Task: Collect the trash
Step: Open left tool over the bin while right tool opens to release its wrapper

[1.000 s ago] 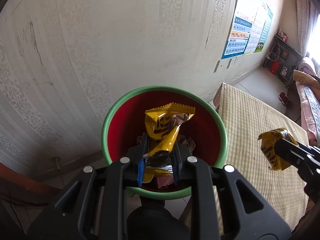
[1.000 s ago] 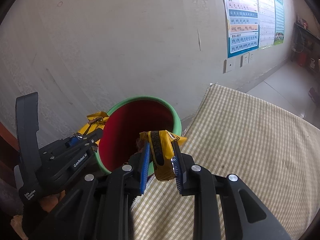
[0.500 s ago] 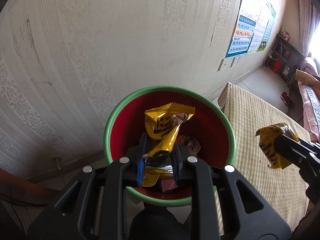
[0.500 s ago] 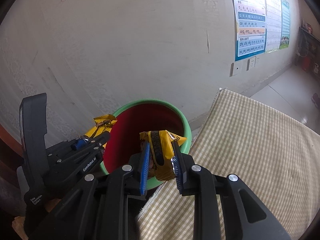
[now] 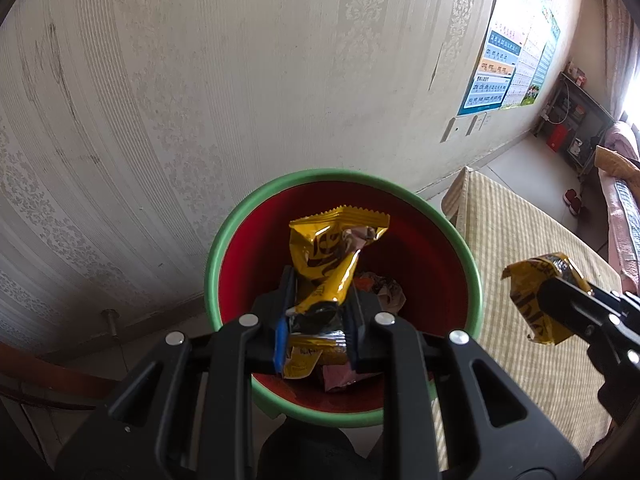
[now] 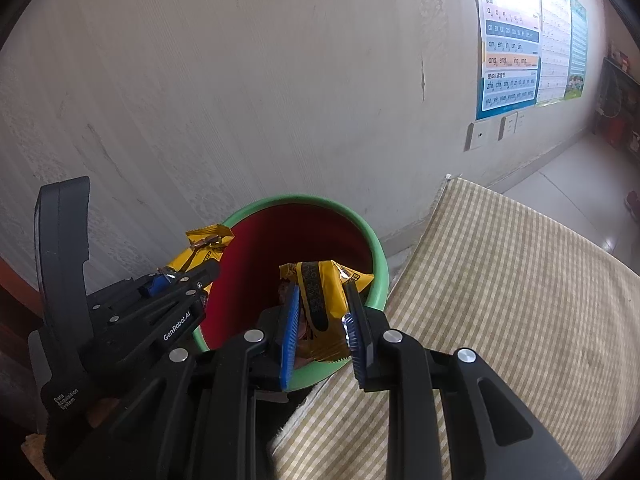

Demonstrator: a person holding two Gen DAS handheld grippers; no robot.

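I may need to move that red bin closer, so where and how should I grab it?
Probably the green rim on the near side, one finger inside and one outside, coming from above. The bin stands upright and open-topped, its wall looks too wide to span, and the far side sits by the wall. Both grippers hold yellow wrappers, so one must let go first.
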